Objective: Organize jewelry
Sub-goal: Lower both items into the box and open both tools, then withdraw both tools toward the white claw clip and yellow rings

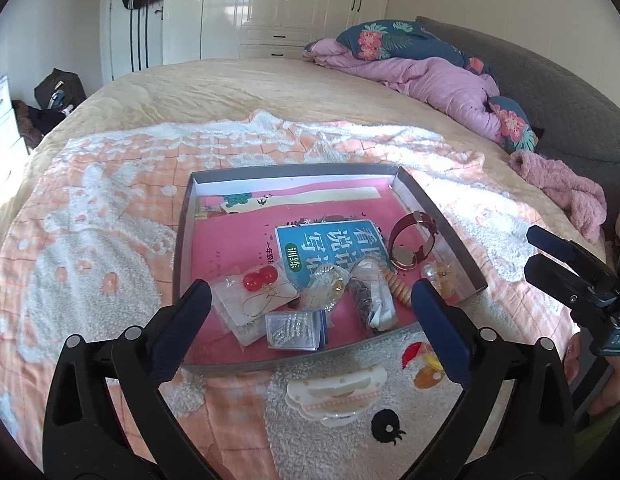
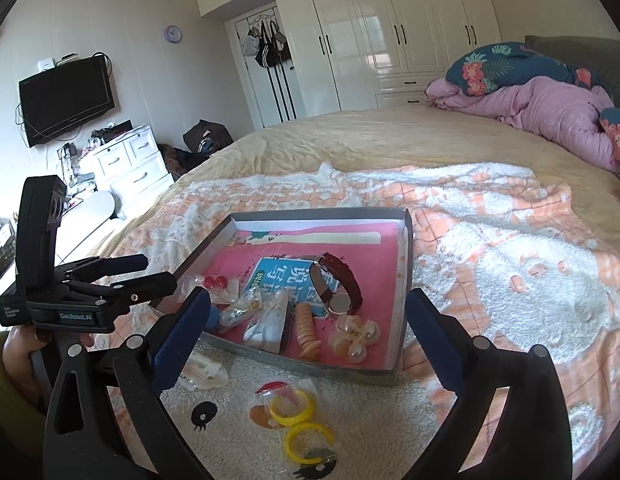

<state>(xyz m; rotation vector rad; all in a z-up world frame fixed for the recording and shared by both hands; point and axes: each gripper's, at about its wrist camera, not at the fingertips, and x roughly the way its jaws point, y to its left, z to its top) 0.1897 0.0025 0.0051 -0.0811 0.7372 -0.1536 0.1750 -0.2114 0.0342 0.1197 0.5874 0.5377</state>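
Note:
A grey shallow tray [image 1: 182,240] [image 2: 404,320] lies on the blanket, lined with pink and blue booklets. It holds a red-strap watch [image 1: 412,242] [image 2: 338,282], red bead earrings in a bag [image 1: 260,278], a beaded bracelet [image 2: 306,332], pearl pieces [image 2: 356,336] and several small packets. In front of the tray lie a white hair clip [image 1: 336,398] and a bag of yellow rings [image 2: 296,412]. My left gripper [image 1: 310,320] is open above the tray's near edge, empty. My right gripper [image 2: 306,344] is open too, with nothing between its fingers.
The tray sits on a pink and white fleece blanket [image 1: 90,240] over a yellow bedspread. A purple quilt and floral pillows [image 1: 430,76] lie at the far right. White wardrobes line the back wall. A dresser [image 2: 126,160] and television stand left of the bed.

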